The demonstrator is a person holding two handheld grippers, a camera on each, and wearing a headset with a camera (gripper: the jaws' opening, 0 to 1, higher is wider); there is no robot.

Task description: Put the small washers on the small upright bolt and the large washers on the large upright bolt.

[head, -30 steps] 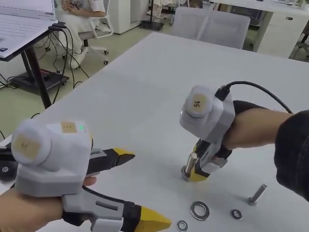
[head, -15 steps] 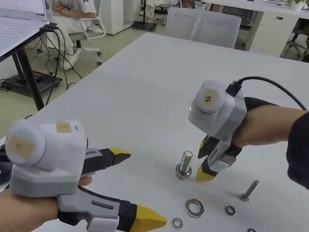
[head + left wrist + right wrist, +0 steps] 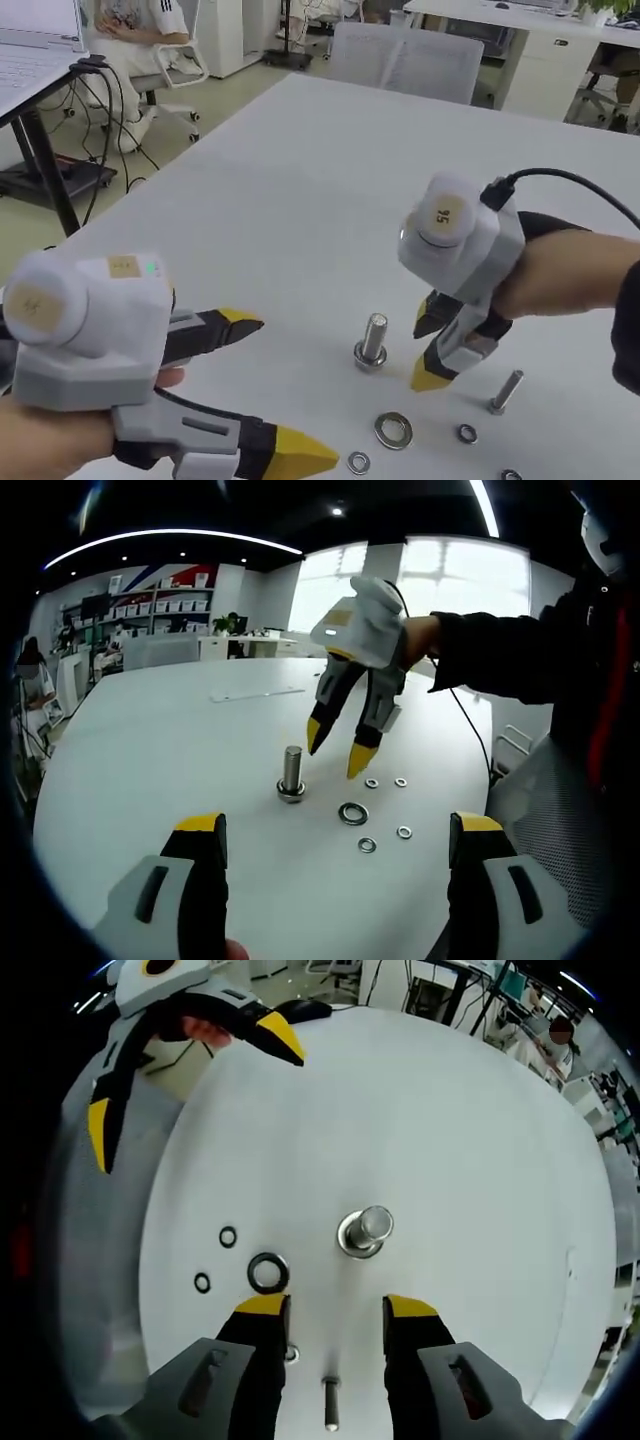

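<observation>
Since a second ago the right gripper (image 3: pixel 428 350) has come off the foot of the large silver steel bolt (image 3: pixel 372 338), where its jaws had been closed in low around the base, and has drawn up and to the right. The bolt now stands alone, upright on its wide head, on the white table top (image 3: pixel 300 180). I judge the bolt-setting step done and the washer loading ready to begin. Whether a washer already rings the foot I cannot tell.

In the head view the right gripper hangs just right of the bolt, apart from it. Its jaws point down and are parted with nothing between them, and the hand reaches in from the right. The left gripper (image 3: pixel 280 390) sits at the near left, held level, jaws spread wide and empty, pointing right. Nearer than the bolt lies a large flat steel washer (image 3: pixel 393 430), with small steel washers (image 3: pixel 466 433) loose around it. A small silver bolt (image 3: pixel 505 392) is right of the gripper, seemingly on its head, though it leans in the picture.

In the left gripper view the left gripper's own jaws stand wide apart. Beyond them are the bolt (image 3: pixel 291 775), the large washer (image 3: pixel 352 812) and four small washers, with the right gripper (image 3: pixel 336 748) pointing down over them.

The right gripper view looks steeply down. The parted jaws frame bare table, the bolt (image 3: pixel 365 1230) is seen end-on just beyond them, and the large washer (image 3: pixel 267 1272) lies beside it.
</observation>
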